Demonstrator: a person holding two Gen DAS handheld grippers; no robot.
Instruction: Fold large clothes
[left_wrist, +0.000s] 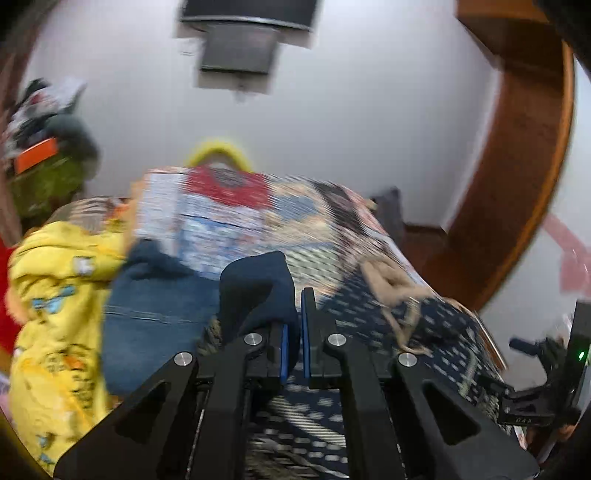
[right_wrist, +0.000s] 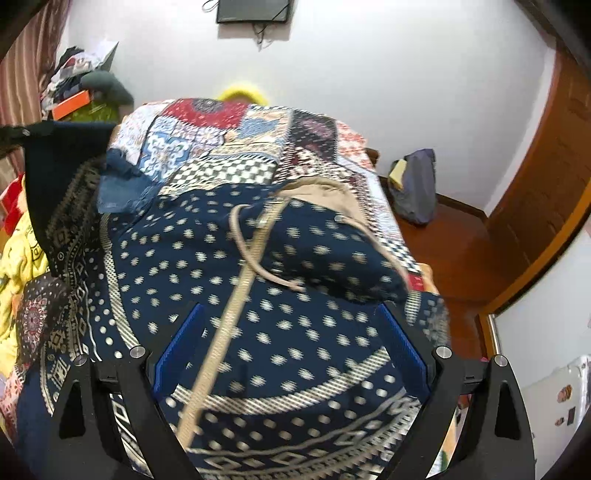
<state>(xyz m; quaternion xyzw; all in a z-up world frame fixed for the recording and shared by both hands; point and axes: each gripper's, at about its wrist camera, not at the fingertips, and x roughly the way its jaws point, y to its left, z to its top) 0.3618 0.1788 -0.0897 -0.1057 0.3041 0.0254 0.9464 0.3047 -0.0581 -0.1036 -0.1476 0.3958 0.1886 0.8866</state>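
Observation:
A large navy garment (right_wrist: 295, 332) with cream dots and patterned borders lies spread over the bed. My left gripper (left_wrist: 294, 343) is shut on a bunched navy corner (left_wrist: 258, 291) of it, held up off the bed. In the right wrist view that lifted corner (right_wrist: 62, 166) hangs at the far left. My right gripper (right_wrist: 291, 332) hovers open over the garment's middle, its blue pads (right_wrist: 177, 350) wide apart with nothing pinched. A beige cord (right_wrist: 251, 251) lies across the navy cloth.
A patchwork bedspread (right_wrist: 221, 140) covers the bed. Blue jeans (left_wrist: 155, 306) and a yellow garment (left_wrist: 55, 295) lie at the bed's left side. A clutter pile (right_wrist: 85, 85) sits at the far left, a grey bag (right_wrist: 417, 184) on the wooden floor at the right, and a wooden door (right_wrist: 546, 184) beyond it.

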